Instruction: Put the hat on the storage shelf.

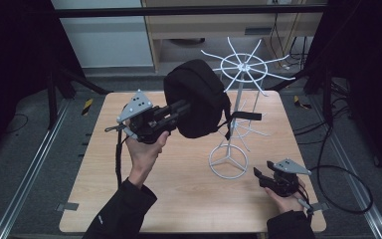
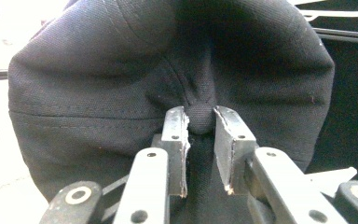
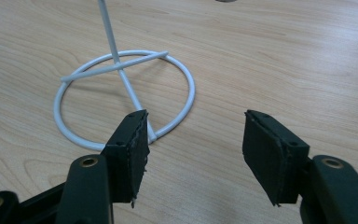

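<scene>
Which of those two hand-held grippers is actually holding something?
The left gripper: its jaws pinch a fold of the black cap. The right gripper rests on the table, jaws open and empty.

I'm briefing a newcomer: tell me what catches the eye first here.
A black cap hangs in mid-air over the wooden table, pinched at its crown by the left gripper. Beside it stands a white wire rack with radiating hooks on a ring base. The right gripper rests open near that base.

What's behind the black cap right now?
Behind the black cap stands the white wire rack; its top spokes and ring base show, but the cap hides whichever arm lies behind it.
</scene>
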